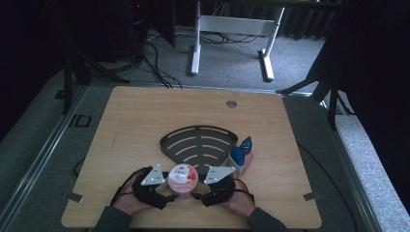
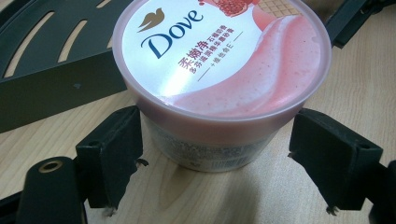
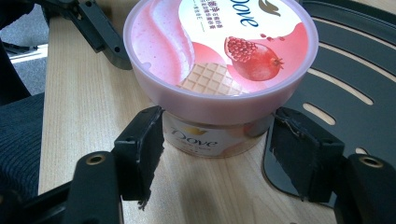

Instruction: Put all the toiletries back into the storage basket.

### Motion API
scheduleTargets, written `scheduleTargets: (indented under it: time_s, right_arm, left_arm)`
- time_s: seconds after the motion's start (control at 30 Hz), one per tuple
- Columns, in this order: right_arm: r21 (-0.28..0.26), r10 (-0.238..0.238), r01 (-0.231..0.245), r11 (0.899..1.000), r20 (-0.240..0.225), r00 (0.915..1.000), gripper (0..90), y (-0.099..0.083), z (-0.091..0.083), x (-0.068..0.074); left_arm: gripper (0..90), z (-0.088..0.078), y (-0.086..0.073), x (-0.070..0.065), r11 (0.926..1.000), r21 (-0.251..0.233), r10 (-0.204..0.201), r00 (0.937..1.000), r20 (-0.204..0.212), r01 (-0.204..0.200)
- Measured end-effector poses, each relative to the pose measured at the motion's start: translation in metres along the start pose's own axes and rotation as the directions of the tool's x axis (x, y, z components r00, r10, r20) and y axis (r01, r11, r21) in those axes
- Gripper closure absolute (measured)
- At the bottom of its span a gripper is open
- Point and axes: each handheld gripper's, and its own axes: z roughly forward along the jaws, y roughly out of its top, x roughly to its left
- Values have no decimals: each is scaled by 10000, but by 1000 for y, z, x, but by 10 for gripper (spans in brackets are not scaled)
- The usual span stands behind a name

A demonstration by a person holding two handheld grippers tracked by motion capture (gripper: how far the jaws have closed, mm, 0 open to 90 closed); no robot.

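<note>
The table [image 1: 145,116] carries a black slotted rack [image 1: 198,144] at its middle, and just nearer the front edge stands the tub [image 1: 183,178], upright with its lid on. The left tongs [image 2: 212,154] and right tongs [image 3: 217,154] flank its base from opposite sides (jaws spread, pads clear of the wall), probably set down or about to be gripped.

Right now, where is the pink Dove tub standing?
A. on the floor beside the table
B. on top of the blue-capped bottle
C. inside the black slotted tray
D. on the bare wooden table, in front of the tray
D: the tub rests on the wooden table, with the black tray behind it and the bottle off to the side.
</note>
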Motion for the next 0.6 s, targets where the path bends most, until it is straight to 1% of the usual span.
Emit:
scheduleTargets:
  time_s: [0.17,0.3,0.4,0.6]
  right_arm:
    - [-28,-81,80,10000,-113,9999,291,1,2,-3]
    - [-67,-137,136,9999,-168,9998,277,0,3,-4]
    - [-57,-156,155,9999,-195,9997,240,1,5,-5]
    - [47,-269,270,9996,-174,9995,236,3,5,-4]
  left_arm:
    - [151,3,3,1,9999,85,78,9999,70,-79]
    - [138,4,4,2,9999,139,100,9999,92,-101]
    - [134,4,5,2,9998,162,93,9999,73,-94]
    - [134,4,8,-1,9993,344,140,9999,-2,-140]
